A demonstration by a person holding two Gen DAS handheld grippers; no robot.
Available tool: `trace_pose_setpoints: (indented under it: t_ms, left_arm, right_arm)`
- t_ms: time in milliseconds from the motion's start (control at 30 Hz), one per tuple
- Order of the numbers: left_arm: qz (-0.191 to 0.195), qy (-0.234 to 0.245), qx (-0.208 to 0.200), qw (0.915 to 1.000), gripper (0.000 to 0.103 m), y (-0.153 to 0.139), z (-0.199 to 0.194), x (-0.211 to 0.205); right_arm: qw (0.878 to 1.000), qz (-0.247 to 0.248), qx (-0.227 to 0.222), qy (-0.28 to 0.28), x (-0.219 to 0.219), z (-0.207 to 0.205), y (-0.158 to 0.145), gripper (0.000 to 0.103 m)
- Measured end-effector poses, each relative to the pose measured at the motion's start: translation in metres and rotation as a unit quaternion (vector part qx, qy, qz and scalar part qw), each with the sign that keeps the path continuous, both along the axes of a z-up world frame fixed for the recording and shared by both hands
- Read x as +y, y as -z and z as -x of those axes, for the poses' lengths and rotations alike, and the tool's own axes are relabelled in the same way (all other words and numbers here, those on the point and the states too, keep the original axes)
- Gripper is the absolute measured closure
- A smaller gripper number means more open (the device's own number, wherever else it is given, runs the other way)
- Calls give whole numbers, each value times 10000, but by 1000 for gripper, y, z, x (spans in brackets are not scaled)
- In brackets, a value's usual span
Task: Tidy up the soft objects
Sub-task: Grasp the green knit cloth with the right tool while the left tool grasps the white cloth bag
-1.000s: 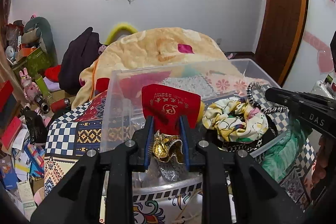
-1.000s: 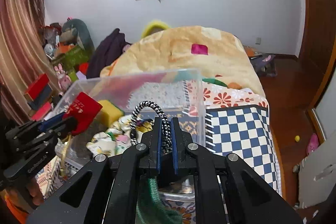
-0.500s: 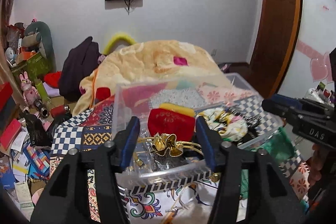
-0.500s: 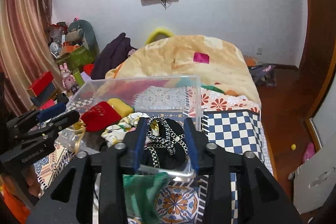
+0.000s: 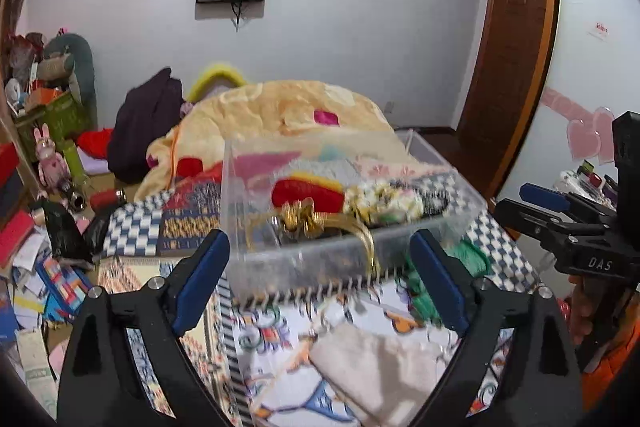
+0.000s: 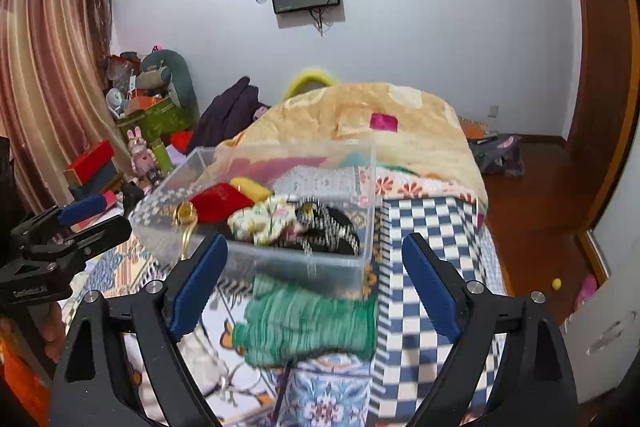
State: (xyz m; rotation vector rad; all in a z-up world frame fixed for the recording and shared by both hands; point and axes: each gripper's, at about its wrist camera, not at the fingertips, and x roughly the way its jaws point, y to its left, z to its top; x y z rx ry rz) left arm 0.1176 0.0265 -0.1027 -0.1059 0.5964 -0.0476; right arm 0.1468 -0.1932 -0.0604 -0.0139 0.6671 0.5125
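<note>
Bedspread (image 6: 424, 227): bin (image 6: 280, 259) likely beyond claw (image 6: 316, 283).

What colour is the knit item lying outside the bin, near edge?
Green knit item; clearest in the right wrist view, just before the clear bin.

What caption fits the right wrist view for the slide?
Open right gripper backed off from clear bin holding red pouch, floral scrunchie; green knit lies outside.

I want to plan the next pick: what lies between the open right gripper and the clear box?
In the right wrist view, a green knitted piece lies on the bed between the right gripper and the clear box, against its near wall.
</note>
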Motion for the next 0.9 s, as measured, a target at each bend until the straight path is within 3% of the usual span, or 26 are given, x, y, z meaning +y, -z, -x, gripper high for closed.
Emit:
trace_pose_setpoints:
  t_ms: [500, 700, 767, 833, 900]
  left_arm:
    - [92, 210, 1249, 9919, 8, 82, 7, -20]
    - [-17, 238, 1249, 9919, 9, 93, 13, -28]
    - [2, 259, 1176, 9927, 15, 94, 16, -28]
    - [-32, 301, 1125, 9932, 25, 92, 24, -32]
    - [-47, 362, 1088, 9934, 38, 91, 32, -33]
  right_arm:
    - [9941, 475, 905, -374, 30, -6, 66, 14]
    - [9915, 883, 785, -537, 39, 2, 73, 15]
    - [9911, 912, 764, -605, 39, 4, 73, 23]
    - [9915, 915, 721, -587, 38, 6, 75, 27]
    - [9918, 928, 686, -550, 36, 7, 74, 38]
